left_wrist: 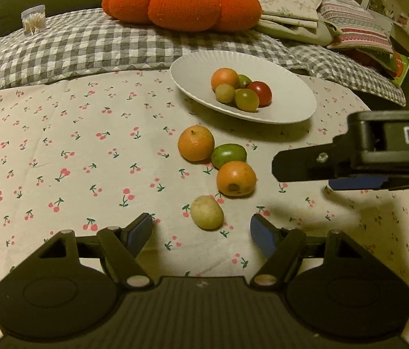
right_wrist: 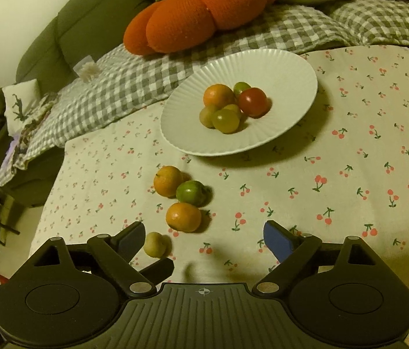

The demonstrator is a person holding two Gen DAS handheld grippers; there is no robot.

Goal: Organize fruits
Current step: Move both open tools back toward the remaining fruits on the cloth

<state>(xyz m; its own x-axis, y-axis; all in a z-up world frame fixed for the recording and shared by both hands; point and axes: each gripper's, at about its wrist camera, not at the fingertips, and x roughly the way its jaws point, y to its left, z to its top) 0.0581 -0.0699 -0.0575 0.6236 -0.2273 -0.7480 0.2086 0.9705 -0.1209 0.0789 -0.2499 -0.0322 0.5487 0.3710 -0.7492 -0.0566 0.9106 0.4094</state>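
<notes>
A white plate [left_wrist: 285, 107] holds several small fruits, among them a red one [left_wrist: 261, 92] and an orange one [left_wrist: 224, 78]. On the cherry-print cloth lie two orange fruits [left_wrist: 195, 143] [left_wrist: 236, 178], a green fruit [left_wrist: 229, 154] and a pale yellow fruit [left_wrist: 206, 212]. My left gripper [left_wrist: 201, 234] is open and empty, just short of the pale yellow fruit. My right gripper [right_wrist: 203, 240] is open and empty, with the pale yellow fruit [right_wrist: 154, 244] by its left finger. It also shows in the left wrist view [left_wrist: 332, 171], right of the loose fruits.
A knitted orange cushion [left_wrist: 181, 3], checked blanket [left_wrist: 88, 46] and folded cloths [left_wrist: 291, 8] lie behind the plate. A small jar of cotton swabs [left_wrist: 33, 19] stands at the back left. The cloth's left edge drops off in the right wrist view [right_wrist: 50, 186].
</notes>
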